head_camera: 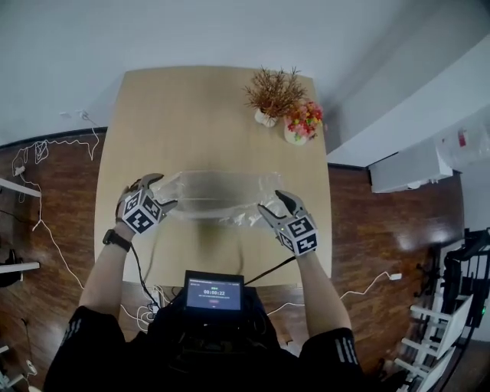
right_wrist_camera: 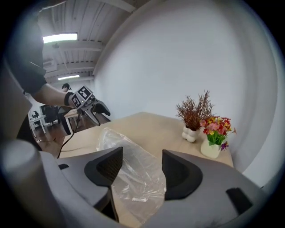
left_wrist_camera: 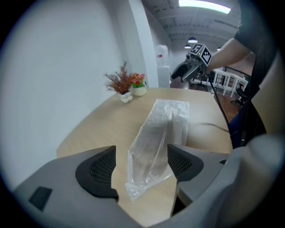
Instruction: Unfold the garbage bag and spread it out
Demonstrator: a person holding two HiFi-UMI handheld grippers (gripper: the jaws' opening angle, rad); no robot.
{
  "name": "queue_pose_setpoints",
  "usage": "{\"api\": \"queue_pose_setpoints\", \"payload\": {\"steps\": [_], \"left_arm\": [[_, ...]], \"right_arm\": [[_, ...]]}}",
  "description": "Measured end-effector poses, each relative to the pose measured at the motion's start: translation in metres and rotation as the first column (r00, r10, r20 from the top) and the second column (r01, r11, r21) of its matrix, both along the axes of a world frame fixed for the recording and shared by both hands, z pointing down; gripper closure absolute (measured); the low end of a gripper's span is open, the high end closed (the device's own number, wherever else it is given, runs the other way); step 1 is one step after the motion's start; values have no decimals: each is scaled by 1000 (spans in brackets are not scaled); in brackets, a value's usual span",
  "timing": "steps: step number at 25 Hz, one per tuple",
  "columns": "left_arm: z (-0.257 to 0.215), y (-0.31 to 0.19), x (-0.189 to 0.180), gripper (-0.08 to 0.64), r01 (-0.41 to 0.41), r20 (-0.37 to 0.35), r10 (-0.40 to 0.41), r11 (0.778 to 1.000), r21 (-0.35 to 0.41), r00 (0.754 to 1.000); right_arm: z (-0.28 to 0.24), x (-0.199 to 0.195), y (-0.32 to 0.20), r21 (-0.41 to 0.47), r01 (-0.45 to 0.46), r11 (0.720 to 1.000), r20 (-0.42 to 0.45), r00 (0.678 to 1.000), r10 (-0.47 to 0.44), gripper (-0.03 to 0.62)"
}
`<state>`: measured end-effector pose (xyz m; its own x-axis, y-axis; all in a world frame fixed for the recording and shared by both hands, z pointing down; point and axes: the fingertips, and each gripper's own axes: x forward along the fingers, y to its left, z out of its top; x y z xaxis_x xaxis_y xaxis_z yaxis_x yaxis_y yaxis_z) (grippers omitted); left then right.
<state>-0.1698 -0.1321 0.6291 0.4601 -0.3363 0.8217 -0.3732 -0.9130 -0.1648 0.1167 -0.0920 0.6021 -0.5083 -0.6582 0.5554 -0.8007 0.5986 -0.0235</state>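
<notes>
Garbage bag [head_camera: 218,195] flat on table [head_camera: 176,115] — gripper views alone show jaws apart.

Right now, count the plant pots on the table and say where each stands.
2. The white vase of twigs stands near the far right corner of the table; the pale pot of colourful flowers stands beside it, nearer the right edge. None seem hidden.

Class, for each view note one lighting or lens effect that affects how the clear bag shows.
Head view: the bag is see-through, marked only by pale glints and a dim patch on the table. Left gripper view: fisheye curves the table edge, corners go black, the ceiling light is blown out. Right gripper view: same round black border; creases in the bag glint.
</notes>
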Motion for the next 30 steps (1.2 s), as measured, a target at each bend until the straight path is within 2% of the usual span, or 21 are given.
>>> {"api": "queue_pose_setpoints", "payload": {"steps": [5,10,14,17,20,25,30], "left_arm": [[-37,21,-4,189,22,-93,-19,999,32,995],[-71,40,-12,189,75,-183,-59,994,83,981],[-113,59,-11,189,109,-272,-66,983,146,960],[-145,81,-7,189,153,-351,-82,972,179,933],[-166,114,-4,169,205,-419,-117,963,172,901],[-190,188,2,158,268,-456,-160,945,185,876],[-202,268,7,158,340,-527,-212,927,157,823]], "right_arm": [[-49,-11,25,88,-24,996,13,1000,23,279],[-98,-8,46,144,-120,982,113,988,104,307],[-133,-2,66,207,-156,966,177,977,119,311],[-158,3,87,233,-188,954,243,961,130,311],[-175,7,118,264,-208,942,287,949,129,313],[-194,13,187,295,-201,934,324,941,100,313],[-203,12,255,315,-174,933,342,938,59,313]]}}
